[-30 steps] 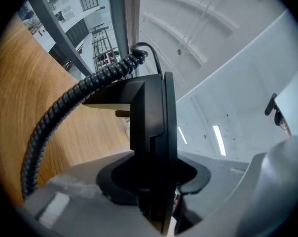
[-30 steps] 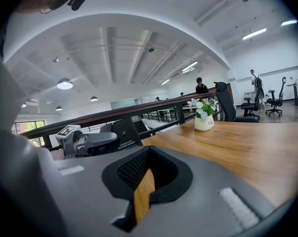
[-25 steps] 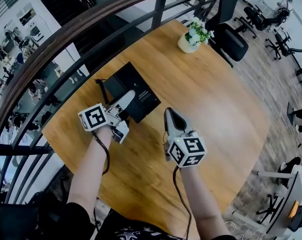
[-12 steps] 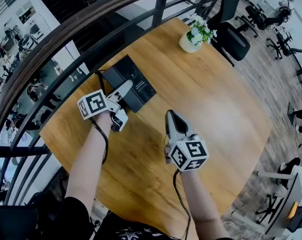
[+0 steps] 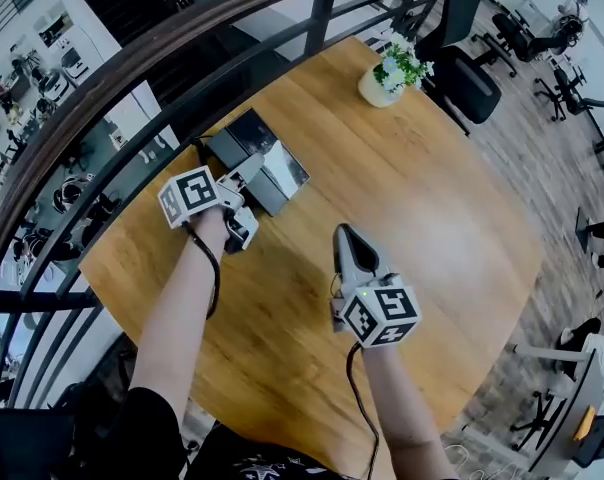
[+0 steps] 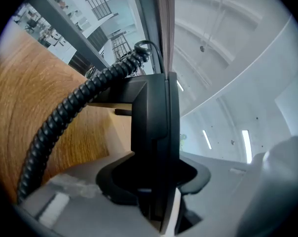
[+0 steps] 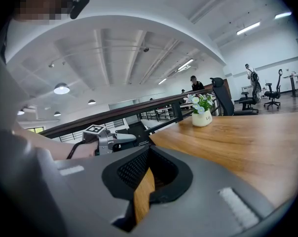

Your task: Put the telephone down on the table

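The telephone [image 5: 274, 168] is a flat black box with a coiled black cord [image 6: 65, 117]. It is near the table's far left edge, tipped up on its side so that its face catches the light. My left gripper [image 5: 252, 174] is shut on its near edge. In the left gripper view the black body [image 6: 151, 122] stands upright between the jaws of the left gripper [image 6: 156, 191]. Whether the telephone touches the table [image 5: 432, 208] I cannot tell. My right gripper [image 5: 344, 236] hovers over the middle of the table, shut and empty; the right gripper [image 7: 141, 191] shows only wood past its tips.
A white pot of flowers [image 5: 385, 76] stands at the table's far edge, also seen in the right gripper view [image 7: 202, 113]. A dark curved railing [image 5: 132, 68] runs just behind the telephone. Black office chairs [image 5: 467, 78] stand beyond the table on the right.
The left gripper has carried the telephone toward the far left edge and tipped it more upright. The right gripper has stayed where it was.
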A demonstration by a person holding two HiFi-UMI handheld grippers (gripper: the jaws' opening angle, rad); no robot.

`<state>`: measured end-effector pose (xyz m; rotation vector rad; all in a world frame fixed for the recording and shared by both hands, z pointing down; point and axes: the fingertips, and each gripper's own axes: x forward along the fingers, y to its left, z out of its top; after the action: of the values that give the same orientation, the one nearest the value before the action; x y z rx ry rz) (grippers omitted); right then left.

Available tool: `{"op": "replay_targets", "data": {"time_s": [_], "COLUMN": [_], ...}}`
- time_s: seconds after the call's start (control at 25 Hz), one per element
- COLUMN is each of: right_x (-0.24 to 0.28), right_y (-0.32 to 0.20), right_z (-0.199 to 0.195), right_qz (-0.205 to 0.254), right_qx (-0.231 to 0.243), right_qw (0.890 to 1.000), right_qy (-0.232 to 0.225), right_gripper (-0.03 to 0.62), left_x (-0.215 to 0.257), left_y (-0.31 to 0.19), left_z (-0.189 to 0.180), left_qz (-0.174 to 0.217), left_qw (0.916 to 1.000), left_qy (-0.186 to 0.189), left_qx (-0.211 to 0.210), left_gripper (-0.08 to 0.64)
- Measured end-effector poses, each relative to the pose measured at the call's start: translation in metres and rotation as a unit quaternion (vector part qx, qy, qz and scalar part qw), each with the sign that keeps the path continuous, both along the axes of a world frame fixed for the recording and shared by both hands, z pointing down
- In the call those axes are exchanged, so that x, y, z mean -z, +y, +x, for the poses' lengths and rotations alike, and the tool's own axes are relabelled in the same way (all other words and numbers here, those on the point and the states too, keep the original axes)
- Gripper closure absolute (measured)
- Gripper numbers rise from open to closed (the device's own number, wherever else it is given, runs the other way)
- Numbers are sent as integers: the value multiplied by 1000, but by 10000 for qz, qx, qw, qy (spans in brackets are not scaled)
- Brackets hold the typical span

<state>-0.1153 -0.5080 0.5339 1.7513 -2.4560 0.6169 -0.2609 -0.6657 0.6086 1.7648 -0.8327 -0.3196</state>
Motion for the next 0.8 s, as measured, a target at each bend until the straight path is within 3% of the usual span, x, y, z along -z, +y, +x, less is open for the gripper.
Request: {"op": "replay_targets", "data": {"time_s": [0.36,0.4,0.52,0.8], "right_x": [0,0,2,12], "right_y": [7,8,11,12], "right_z": [-10,-10,-10,-15], "right_qz": [-33,-34,-40,42], "right_qx": [111,117,121,166], "right_qw": [9999,9999,9999,9999], "right_qy": [-17,-11,-17,-4], "right_gripper": [592,592,592,592], "left_x": [-7,-7,-2,4], "left_y": [-2,-2,2,10], "left_z": [2,5,13,6], "left_qz": [-264,-237,-114,-258], "left_qw": [9974,9966,9948,9939], "left_qy": [-673,-793,-999,-1076], "left_qx": [74,40,-126,-35], "left_gripper": [367,349,206,142]}}
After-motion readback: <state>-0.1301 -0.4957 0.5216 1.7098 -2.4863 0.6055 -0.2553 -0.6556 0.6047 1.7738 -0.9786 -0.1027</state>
